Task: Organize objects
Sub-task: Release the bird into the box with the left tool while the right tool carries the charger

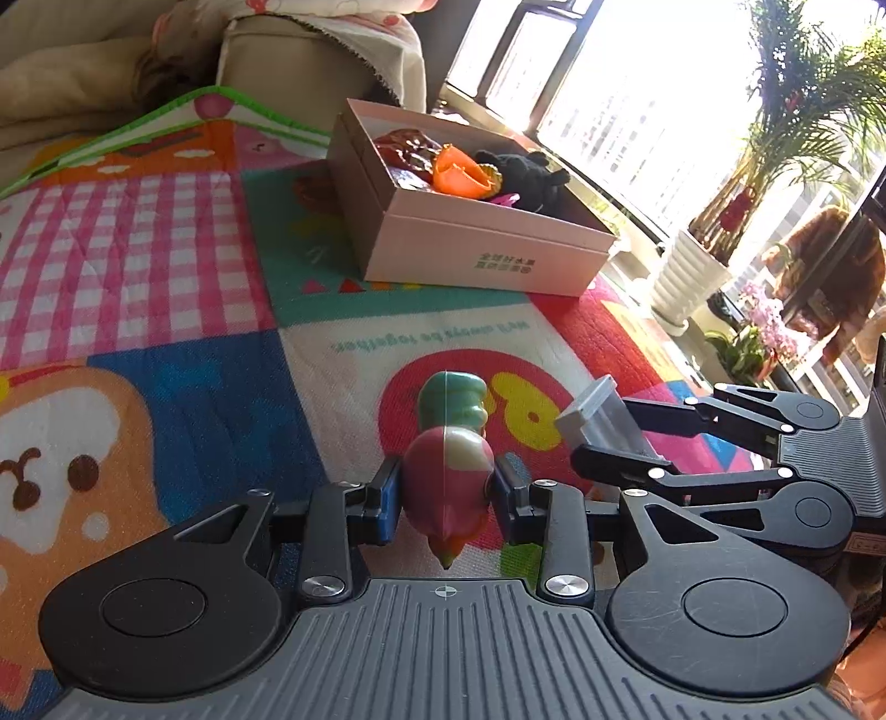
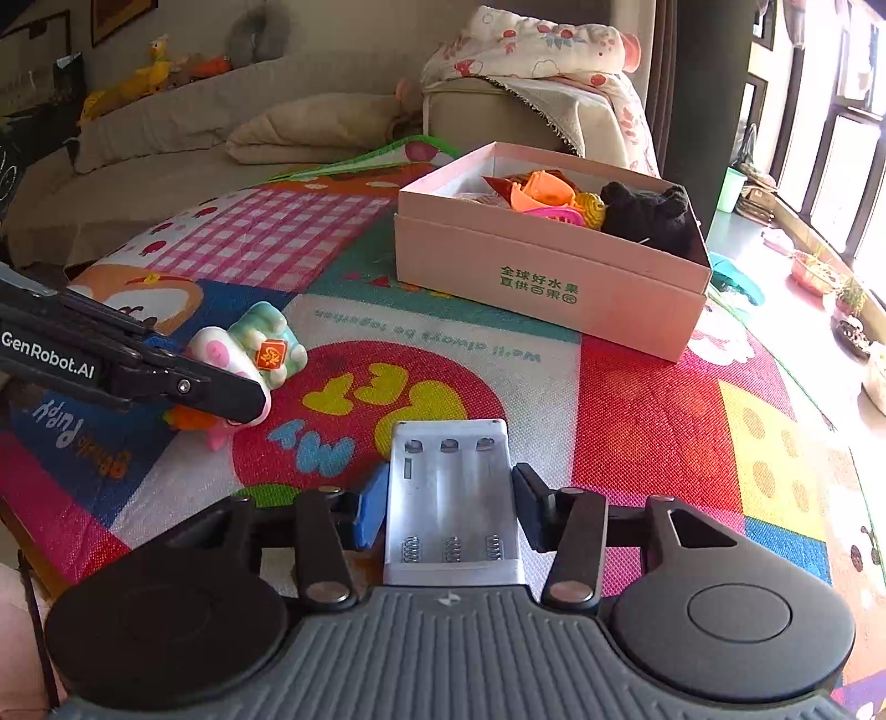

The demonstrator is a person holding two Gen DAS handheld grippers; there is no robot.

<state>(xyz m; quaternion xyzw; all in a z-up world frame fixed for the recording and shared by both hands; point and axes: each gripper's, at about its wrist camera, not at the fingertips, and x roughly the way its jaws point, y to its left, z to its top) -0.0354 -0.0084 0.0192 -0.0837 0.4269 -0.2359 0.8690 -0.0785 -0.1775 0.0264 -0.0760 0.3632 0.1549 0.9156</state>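
My left gripper (image 1: 447, 490) is shut on a pink, white and green toy figure (image 1: 451, 459), low over the colourful play mat (image 1: 166, 266). The same toy (image 2: 243, 354) shows in the right wrist view, held by the left gripper (image 2: 243, 396). My right gripper (image 2: 449, 501) is shut on a white battery holder (image 2: 451, 498) with three empty slots; it also shows in the left wrist view (image 1: 601, 418), just right of the toy. A pink cardboard box (image 1: 487, 249) (image 2: 548, 293) stands farther back, holding an orange toy (image 2: 545, 191), a black plush (image 2: 648, 216) and other toys.
A beige sofa (image 2: 166, 138) with a pillow and a floral blanket (image 2: 542, 50) lies behind the mat. Windows and potted plants (image 1: 775, 166) stand to the right of the box. The mat's right edge meets bare floor (image 2: 775, 260).
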